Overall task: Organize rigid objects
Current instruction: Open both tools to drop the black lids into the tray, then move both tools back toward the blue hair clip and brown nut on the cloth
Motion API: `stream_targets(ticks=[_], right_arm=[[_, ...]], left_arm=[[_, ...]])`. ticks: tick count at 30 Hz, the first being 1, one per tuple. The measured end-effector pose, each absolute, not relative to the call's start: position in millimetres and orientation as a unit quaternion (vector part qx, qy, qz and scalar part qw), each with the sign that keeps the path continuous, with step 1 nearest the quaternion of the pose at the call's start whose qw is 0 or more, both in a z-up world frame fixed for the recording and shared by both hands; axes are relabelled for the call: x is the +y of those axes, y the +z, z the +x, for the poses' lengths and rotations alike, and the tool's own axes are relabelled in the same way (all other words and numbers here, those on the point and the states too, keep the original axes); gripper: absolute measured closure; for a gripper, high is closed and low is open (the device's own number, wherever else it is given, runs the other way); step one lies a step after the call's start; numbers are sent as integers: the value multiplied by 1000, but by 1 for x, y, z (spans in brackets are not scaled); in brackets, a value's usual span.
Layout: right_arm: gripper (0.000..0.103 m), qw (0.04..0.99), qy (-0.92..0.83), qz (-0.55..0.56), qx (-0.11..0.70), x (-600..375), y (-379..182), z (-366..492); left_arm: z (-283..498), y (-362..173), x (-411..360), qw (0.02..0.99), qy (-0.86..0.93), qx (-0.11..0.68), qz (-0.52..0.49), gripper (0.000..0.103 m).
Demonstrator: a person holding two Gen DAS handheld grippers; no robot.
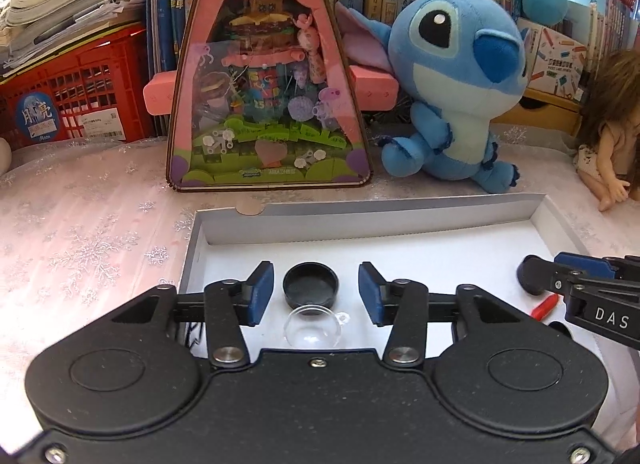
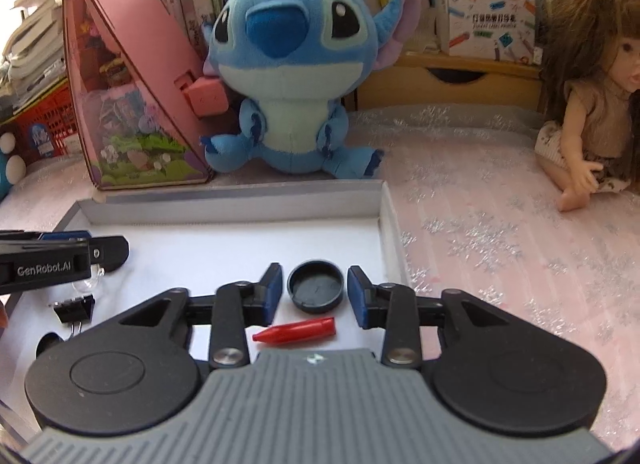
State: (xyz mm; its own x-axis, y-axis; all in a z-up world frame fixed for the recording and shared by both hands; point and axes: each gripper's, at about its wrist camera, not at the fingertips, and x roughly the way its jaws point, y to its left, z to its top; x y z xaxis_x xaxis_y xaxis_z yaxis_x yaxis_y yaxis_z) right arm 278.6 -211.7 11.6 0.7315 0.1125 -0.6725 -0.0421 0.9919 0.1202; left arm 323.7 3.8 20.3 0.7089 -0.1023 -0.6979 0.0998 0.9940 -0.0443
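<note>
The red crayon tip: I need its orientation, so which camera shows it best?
The right wrist view: the red crayon tip lies whole in the white tray. The left wrist view shows only a sliver behind the right gripper.

The left gripper point(image 1: 316, 292) is all black; the right gripper point(image 2: 314, 290) has a grey ribbed housing; both carry blue-padded fingers point(image 1: 262, 288), silver screws and white lettering.

left wrist: low, close, facing shelf | right wrist: same | shared: white tray point(image 1: 400, 220), plush point(image 2: 292, 76)
</note>
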Motion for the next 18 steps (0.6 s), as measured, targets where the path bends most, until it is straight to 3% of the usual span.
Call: stream_targets(ticks=[3, 9, 18], right_arm=[[39, 933, 49, 52, 353, -214, 19, 269], [28, 944, 65, 34, 323, -215, 35, 239], [15, 956, 98, 28, 276, -218, 56, 180]], left_arm=[[316, 24, 3, 924, -52, 378, -3, 44], [286, 37, 4, 930, -71, 360, -8, 33], [220, 57, 8, 938, -107, 330, -20, 27]])
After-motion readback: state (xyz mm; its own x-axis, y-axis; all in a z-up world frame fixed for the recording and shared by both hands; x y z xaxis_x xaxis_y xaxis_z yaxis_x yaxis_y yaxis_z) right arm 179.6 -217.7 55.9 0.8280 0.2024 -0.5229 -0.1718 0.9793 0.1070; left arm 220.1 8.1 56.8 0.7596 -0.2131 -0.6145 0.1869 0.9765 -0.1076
